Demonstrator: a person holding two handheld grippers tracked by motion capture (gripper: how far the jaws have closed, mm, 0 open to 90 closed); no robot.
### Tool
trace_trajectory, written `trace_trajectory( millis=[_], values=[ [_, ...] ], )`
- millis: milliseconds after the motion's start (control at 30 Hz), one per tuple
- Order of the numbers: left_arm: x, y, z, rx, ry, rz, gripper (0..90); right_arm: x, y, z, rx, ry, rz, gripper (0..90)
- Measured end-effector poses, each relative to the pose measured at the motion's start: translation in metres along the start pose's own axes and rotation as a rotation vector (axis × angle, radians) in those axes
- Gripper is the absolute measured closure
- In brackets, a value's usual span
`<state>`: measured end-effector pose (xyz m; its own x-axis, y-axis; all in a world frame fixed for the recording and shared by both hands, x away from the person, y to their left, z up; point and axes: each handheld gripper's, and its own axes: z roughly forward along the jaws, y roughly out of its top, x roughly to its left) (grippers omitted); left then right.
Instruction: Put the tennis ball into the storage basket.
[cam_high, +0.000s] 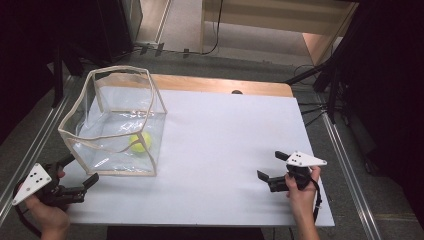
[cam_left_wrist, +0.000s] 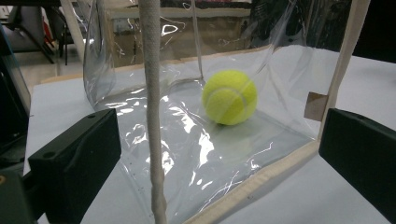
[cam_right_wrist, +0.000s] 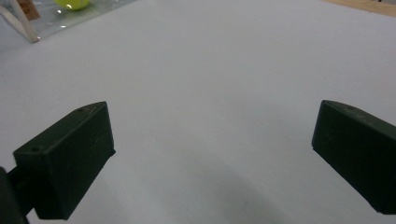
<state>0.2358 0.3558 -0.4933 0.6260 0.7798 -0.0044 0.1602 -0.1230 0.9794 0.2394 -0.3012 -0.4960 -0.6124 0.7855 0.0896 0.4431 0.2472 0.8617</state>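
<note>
Inside the clear, beige-trimmed bag (cam_high: 112, 120): a fuzzy yellow tennis ball (cam_left_wrist: 229, 96); upright, open-topped.

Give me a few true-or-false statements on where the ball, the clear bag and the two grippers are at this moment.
1. The tennis ball lies inside the clear bag. True.
2. The left gripper is shut on the bag's trim. False: its jaws stand open, near the bag's corner.
3. The right gripper is open over the bare white table. True.
4. The bag lies flat and folded. False: it stands up with its top open.
5. The ball sits between the right gripper's jaws. False: it is inside the bag.
</note>
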Motion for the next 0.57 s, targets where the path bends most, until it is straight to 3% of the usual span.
trace_trajectory(
  millis=[167,300,567],
  values=[
    [0.001,0.0,0.0,0.001,0.002,0.002,0.0,-0.013,-0.014,-0.015,-0.039,-0.024,0.052,0.0],
    [0.0,0.0,0.0,0.002,0.002,0.006,0.0,-0.021,-0.023,-0.025,-0.046,-0.053,0.064,0.0],
    [0.0,-0.001,0.0,-0.008,-0.005,0.013,0.0,-0.028,-0.034,-0.035,-0.099,-0.045,0.118,0.0]
  ],
)
